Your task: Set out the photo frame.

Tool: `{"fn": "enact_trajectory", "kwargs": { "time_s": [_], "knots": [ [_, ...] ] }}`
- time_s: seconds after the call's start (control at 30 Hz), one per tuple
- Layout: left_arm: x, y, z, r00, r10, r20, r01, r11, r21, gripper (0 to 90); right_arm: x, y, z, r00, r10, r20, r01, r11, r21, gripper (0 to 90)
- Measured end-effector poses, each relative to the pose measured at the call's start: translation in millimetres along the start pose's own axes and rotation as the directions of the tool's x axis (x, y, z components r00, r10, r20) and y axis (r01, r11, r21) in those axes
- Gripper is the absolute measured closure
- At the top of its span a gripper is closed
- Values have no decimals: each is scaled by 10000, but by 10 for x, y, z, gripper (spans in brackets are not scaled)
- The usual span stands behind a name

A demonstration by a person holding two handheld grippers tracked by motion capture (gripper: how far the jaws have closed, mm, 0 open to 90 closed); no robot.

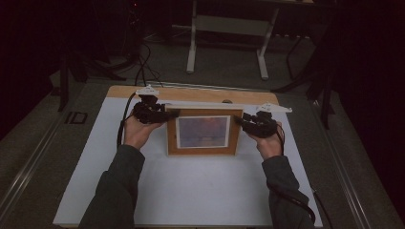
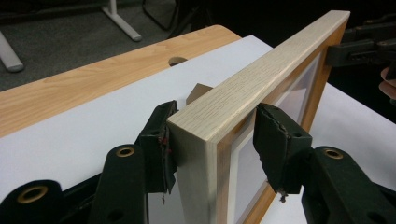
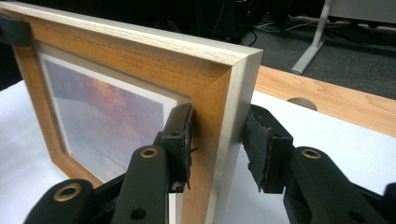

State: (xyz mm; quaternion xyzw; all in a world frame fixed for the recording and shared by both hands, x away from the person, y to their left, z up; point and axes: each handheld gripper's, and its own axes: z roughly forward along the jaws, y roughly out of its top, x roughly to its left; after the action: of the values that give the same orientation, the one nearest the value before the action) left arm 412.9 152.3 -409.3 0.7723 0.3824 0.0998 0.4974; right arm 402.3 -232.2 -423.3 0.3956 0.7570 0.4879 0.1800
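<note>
Behind the upright picture frame [image 1: 202, 130] its stand mostly hidden, left gripper [image 2: 212, 140] apart, right gripper [image 3: 217, 140] clamping frame.

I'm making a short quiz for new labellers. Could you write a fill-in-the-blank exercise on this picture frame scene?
1. The picture frame stands ____ on the white sheet.
2. The left gripper straddles the frame's top ____, and its front pad stands clear of the frame.
3. The right gripper has one jaw on the frame's front and the other on its ____.
4. The frame's front border is made of ____.

Missing words: upright; corner; back; wood
</note>
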Motion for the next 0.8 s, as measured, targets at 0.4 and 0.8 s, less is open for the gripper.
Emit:
{"fn": "enact_trajectory", "kwargs": {
  "time_s": [0.4, 0.8],
  "knots": [
    [28, -9, 27, 9996, -172, 207, 173, 9998, -78, 505, 7, -9, -35, 9999, 109, -62, -109, 9999, 42, 635],
    [6, -10, 29, 9995, -239, 214, 241, 9997, -55, 505, -30, -46, -69, 9993, 197, -309, -196, 9998, 13, 644]
  ]
}}
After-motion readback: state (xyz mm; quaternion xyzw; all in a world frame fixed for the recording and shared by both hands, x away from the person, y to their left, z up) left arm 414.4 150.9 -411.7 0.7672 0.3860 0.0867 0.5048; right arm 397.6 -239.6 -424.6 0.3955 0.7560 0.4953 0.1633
